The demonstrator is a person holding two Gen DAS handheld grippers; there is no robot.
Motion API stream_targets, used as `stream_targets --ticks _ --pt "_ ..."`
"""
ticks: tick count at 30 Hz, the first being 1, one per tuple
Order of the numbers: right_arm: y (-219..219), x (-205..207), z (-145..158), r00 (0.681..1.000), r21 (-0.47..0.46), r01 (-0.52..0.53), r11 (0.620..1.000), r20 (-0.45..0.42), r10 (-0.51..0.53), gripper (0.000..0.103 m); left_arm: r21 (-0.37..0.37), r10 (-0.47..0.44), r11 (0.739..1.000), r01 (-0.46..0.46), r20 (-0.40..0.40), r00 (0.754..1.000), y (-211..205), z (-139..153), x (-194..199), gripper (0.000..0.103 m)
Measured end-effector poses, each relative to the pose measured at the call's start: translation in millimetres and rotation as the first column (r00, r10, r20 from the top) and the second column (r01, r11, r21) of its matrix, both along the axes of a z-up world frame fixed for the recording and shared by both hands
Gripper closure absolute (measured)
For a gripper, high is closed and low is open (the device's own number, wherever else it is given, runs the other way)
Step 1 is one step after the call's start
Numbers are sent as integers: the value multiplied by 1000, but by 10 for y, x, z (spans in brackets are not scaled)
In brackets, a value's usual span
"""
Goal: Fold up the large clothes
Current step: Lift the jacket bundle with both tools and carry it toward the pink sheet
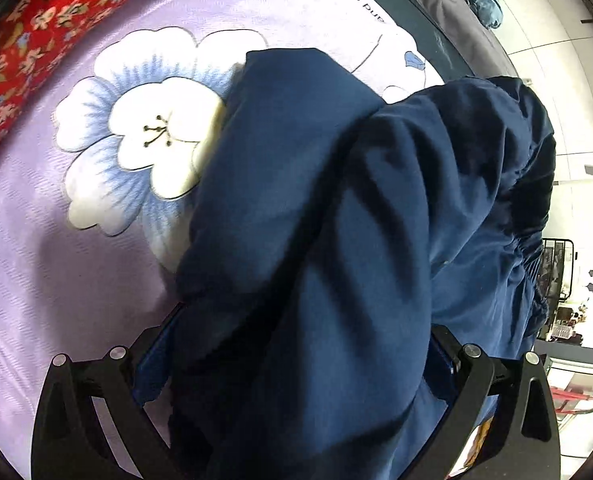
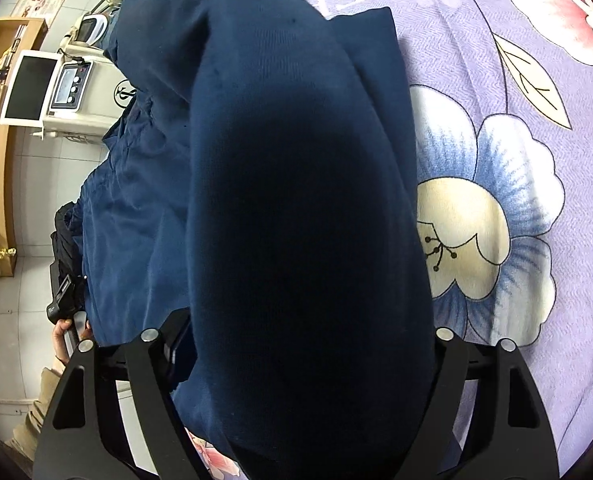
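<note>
On the left, the left gripper (image 1: 296,344) had a thick bundle of the navy garment (image 1: 304,216) filling the space between its widely spread jaws – whether the pads pressed it could not be told. The cloth draped forward onto the lilac floral bedspread (image 1: 56,264), a red flowered fabric (image 1: 20,52) at the far edge. On the right, the right gripper (image 2: 304,340) likewise stood wide with a dark fold bulging through it. The garment looked soft, limp and bulky – best taken at a hem or gathered waistband. No containers showed
</note>
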State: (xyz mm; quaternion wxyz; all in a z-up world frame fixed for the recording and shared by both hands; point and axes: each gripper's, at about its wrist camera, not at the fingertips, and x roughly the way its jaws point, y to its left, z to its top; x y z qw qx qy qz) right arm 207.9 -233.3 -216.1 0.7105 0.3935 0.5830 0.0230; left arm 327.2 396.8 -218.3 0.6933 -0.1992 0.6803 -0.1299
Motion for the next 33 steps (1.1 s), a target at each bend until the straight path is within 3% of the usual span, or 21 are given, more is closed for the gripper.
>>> stream_targets --ticks 5,10,13,15,18,20,25,30,33 --pt "1 58 -54 1000 1 9 1000 -23 -9 24 -29 -30 999 30 -24 999 -82 -52 63 5" --pt "-8 86 -129 997 -7 64 998 -46 -65 23 10 -57 998 57 10 998 -205 -26 100 7" --pt "141 96 -28 998 -112 39 993 -44 -45 34 39 -76 996 74 49 996 -282 63 37 22" --pt "226 80 72 998 -149 42 988 -34 -47 52 64 -121 991 115 100 988 -355 195 -36 42" --pt "351 62 271 999 -197 29 980 -10 -31 70 105 -194 978 179 155 969 -465 353 -138 62" --pt "446 24 439 1000 -234 16 972 14 -13 74 124 -229 970 209 181 957 -518 452 -229 69" --pt "602 -224 876 995 -201 45 979 95 -26 77 34 -221 975 219 253 942 -499 833 -487 77" --pt "931 -627 1365 988 -211 -21 977 147 53 77 -37 -230 967 253 301 926 -442 1187 -990 78" --pt "1009 -906 1435 991 -185 -18 983 124 42 78 -72 -184 975 211 274 944 -380 1229 -1321 78"
